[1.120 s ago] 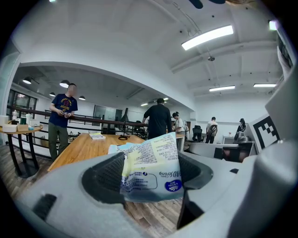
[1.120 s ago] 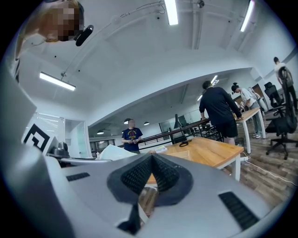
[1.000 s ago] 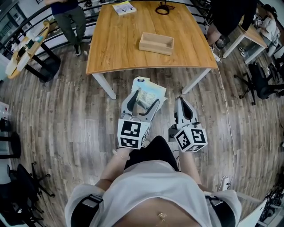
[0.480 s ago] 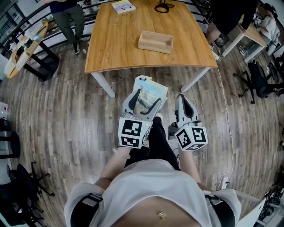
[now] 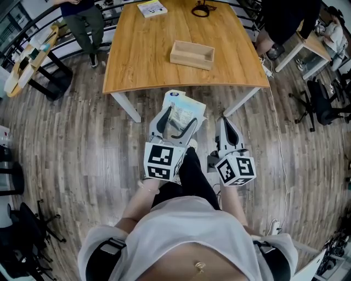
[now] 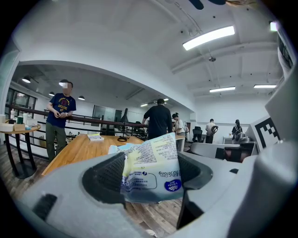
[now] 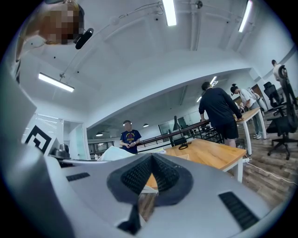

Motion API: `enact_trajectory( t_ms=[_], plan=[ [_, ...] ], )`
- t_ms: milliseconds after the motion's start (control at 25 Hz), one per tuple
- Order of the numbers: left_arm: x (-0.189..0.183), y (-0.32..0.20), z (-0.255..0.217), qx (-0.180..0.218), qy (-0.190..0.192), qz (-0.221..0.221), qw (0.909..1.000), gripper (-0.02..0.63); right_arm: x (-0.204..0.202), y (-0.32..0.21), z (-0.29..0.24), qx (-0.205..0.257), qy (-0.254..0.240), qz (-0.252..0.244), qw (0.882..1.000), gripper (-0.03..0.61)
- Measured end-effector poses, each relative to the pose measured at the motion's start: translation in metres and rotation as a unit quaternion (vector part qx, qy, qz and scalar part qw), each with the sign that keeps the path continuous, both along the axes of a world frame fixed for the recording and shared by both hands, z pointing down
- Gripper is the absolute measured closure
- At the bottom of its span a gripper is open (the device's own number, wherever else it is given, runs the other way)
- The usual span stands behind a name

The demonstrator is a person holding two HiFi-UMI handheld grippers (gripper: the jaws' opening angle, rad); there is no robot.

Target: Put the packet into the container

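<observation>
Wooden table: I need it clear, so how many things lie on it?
3. The wooden container sits near the middle of the table; a booklet and a black coiled cable lie at its far edge. The frame cuts that edge, so more may be hidden.

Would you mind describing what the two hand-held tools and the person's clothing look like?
The left tool and right tool are both light grey moulded shells with curved jaws lined by dark ribbed pads. Each carries a white cube printed with black square markers at its rear. No cables show. The person wears a pale short-sleeved top and black trousers.
</observation>
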State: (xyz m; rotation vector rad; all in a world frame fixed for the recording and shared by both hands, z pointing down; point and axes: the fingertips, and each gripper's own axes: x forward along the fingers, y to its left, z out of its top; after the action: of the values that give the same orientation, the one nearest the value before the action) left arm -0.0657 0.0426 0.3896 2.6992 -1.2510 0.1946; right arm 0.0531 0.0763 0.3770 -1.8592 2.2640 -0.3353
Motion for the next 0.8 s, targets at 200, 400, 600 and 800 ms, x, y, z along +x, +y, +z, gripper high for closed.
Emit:
enact_trajectory(
  t_ms=[200,400,600,800],
  plan=[
    [0.005,-0.018,0.0,0.001,-0.002,-0.002,1.0,0.268,0.006,-0.022,-0.001,0.004,-0.001,0.0,1.0,0.566],
    [0.006,-0.045,0.0,-0.001,-0.005,-0.009,0.9999,0.268,0.005,-0.053,0.0,0.001,-0.002,-0.011,1.0,0.566],
    [0.009,-0.075,0.0,-0.002,-0.007,-0.016,0.9998,0.268,0.008,-0.084,0.002,-0.002,-0.004,-0.018,1.0,0.566],
    [0.016,-0.105,0.004,-0.006,-0.009,-0.021,0.9997,0.268,0.019,-0.112,0.005,-0.008,-0.004,-0.019,1.0,0.566]
  ],
)
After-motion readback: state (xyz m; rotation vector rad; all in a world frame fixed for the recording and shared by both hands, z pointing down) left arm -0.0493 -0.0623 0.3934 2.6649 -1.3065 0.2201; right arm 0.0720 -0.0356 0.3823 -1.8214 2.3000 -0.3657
